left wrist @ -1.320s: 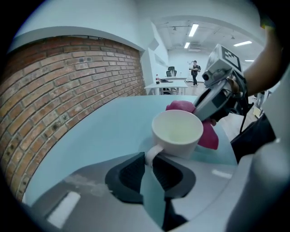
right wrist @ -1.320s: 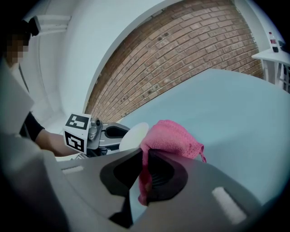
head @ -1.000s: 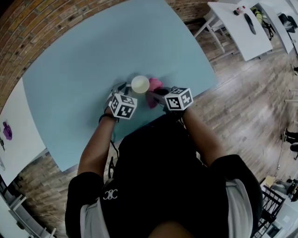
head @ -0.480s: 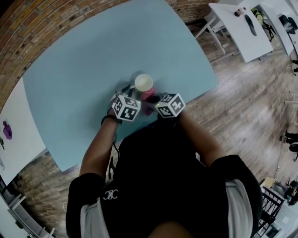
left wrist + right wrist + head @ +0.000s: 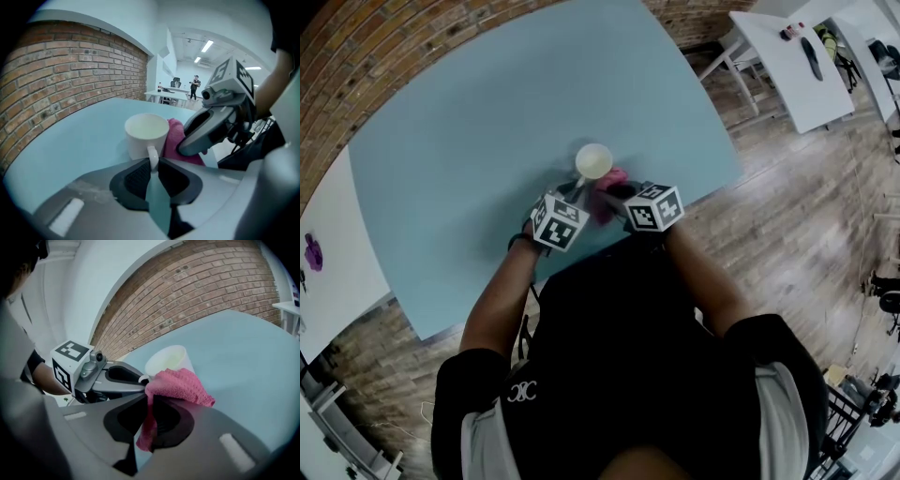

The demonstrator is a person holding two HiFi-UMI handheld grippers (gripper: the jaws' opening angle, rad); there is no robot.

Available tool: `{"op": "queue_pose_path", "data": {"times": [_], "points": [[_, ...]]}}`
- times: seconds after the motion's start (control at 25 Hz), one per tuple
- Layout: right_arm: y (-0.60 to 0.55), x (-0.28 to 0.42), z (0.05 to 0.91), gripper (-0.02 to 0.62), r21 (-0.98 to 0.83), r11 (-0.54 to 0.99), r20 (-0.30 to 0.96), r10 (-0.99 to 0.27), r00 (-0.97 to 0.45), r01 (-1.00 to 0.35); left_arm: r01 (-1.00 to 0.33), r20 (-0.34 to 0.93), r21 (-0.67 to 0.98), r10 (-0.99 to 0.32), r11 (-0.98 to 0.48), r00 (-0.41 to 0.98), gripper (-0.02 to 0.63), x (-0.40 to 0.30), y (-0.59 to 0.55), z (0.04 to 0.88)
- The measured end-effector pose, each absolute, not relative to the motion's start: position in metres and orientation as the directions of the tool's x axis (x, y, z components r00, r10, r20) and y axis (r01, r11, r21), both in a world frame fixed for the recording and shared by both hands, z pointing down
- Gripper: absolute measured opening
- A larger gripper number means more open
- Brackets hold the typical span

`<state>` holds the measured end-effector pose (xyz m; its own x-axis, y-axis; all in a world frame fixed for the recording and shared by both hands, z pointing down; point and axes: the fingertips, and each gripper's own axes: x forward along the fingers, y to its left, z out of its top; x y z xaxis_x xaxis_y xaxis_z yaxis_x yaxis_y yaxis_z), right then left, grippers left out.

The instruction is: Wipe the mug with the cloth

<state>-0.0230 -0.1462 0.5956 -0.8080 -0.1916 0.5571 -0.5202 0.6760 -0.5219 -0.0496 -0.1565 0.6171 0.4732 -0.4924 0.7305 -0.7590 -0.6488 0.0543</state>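
Left gripper (image 5: 153, 161) has shifted mug (image 5: 593, 160) rightward, apparently against the cloth (image 5: 613, 178).

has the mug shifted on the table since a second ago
Yes, slightly: the mug, held by its handle in the left gripper, is farther from the near edge of the table.

Upright white mug (image 5: 593, 160), pink cloth (image 5: 614, 176) touching its side.

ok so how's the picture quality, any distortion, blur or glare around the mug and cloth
Head view: heavy fisheye bows the table edges, overall dim, mug small and slightly soft. Left gripper view: dark vignetted corners, ceiling lights blown out, mug sharp. Right gripper view: cloth weave crisp, brick wall curved by the lens, no glare.
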Motion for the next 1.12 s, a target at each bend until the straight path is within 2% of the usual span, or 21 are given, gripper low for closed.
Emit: {"op": "queue_pose_path", "data": {"times": [0.12, 0.24, 0.44, 0.6, 0.84, 0.88, 0.96, 1.0, 1.12], "points": [[-0.149, -0.022, 0.597, 0.037, -0.509, 0.682, 0.564, -0.197, -0.802, -0.526, -0.721, 0.725, 0.109, -0.442, -0.684, 0.528, 0.055, -0.04, -0.146, 0.617], [-0.147, -0.021, 0.6, 0.037, -0.404, 0.756, 0.609, -0.197, -0.768, -0.515, -0.679, 0.723, 0.143, -0.392, -0.721, 0.569, 0.055, -0.032, -0.137, 0.621], [-0.137, -0.033, 0.583, 0.037, -0.245, 0.887, 0.636, -0.158, -0.755, -0.392, -0.602, 0.74, 0.138, -0.322, -0.787, 0.591, 0.044, -0.021, -0.126, 0.62], [-0.137, -0.038, 0.579, 0.037, -0.257, 0.898, 0.628, -0.126, -0.768, -0.358, -0.594, 0.742, 0.135, -0.316, -0.793, 0.591, 0.037, -0.024, -0.125, 0.62], [-0.139, -0.032, 0.604, 0.037, -0.284, 0.88, 0.668, -0.103, -0.737, -0.38, -0.589, 0.762, 0.122, -0.305, -0.799, 0.572, 0.04, -0.022, -0.122, 0.623], [-0.141, -0.031, 0.608, 0.037, -0.282, 0.877, 0.677, -0.106, -0.728, -0.39, -0.585, 0.771, 0.109, -0.304, -0.804, 0.56, 0.072, -0.022, -0.12, 0.626], [-0.144, -0.027, 0.617, 0.037, -0.285, 0.865, 0.69, -0.114, -0.715, -0.413, -0.573, 0.792, 0.08, -0.297, -0.816, 0.534, 0.229, -0.023, -0.112, 0.635], [-0.144, -0.025, 0.62, 0.037, -0.289, 0.859, 0.695, -0.114, -0.71, -0.421, -0.573, 0.798, 0.07, -0.298, -0.817, 0.524, 0.269, -0.025, -0.108, 0.638], [-0.146, -0.022, 0.623, 0.037, -0.292, 0.856, 0.705, -0.11, -0.701, -0.428, -0.628, 0.793, 0.039, -0.358, -0.777, 0.493, 0.282, -0.044, -0.105, 0.641]]}}
